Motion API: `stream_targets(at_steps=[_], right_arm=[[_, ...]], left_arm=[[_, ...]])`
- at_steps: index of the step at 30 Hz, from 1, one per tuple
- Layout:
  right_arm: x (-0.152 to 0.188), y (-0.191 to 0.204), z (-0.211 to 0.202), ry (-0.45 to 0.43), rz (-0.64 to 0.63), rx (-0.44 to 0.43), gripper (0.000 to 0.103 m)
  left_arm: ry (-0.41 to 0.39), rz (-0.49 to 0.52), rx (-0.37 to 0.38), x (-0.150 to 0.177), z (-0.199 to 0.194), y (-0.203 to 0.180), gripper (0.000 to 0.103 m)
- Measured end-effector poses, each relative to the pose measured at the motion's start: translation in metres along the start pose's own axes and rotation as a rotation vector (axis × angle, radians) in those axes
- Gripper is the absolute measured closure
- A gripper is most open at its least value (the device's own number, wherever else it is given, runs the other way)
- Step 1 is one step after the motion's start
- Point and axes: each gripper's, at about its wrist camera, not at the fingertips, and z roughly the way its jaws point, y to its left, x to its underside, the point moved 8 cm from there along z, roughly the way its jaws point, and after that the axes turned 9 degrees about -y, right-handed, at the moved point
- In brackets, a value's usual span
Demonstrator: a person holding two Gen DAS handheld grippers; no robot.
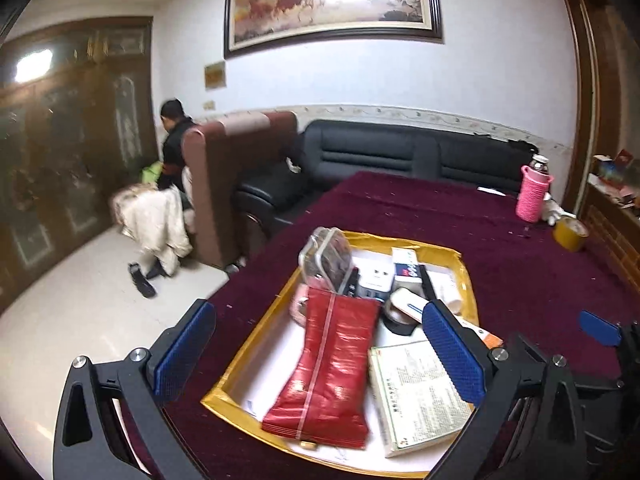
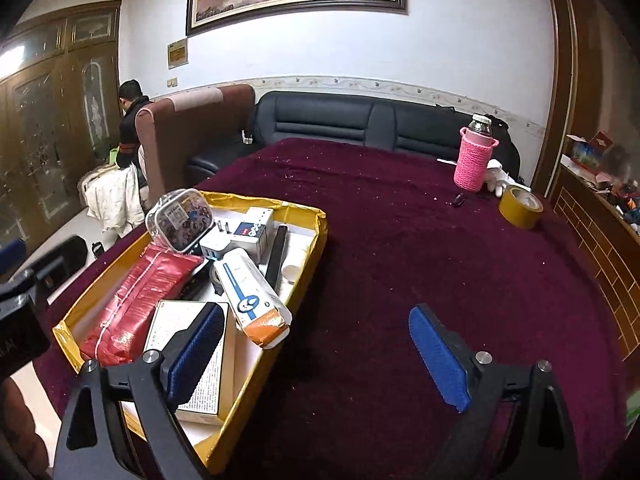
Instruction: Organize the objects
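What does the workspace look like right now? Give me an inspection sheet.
Surface: table under maroon cloth, speckled with crumbs.
Job's things: yellow-rimmed tray holding red pouch, clear box, white charger, white-and-orange carton, printed box.
Clutter: pink-sleeved bottle, tape roll, at the far right.
Grippers: left gripper open above the tray; right gripper open, empty.
Cables: nothing seen.
Surroundings: black sofa, person by the wooden doors.
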Motion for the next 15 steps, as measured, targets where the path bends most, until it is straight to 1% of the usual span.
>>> stream_targets(at_steps=[7,15], right_arm=[[0.006,0.010,0.002,0.021,-0.026,-0.003,0.006],[0.009,0.025,0.000,0.026,-0.076,0.003,0.005]], left_arm=[[-0.007,-0.011,-0.050,-0.004,-0.004,0.016,0.000],[0.021,-0.022,-0.060,0.002,-0.002,0.024,0.000]])
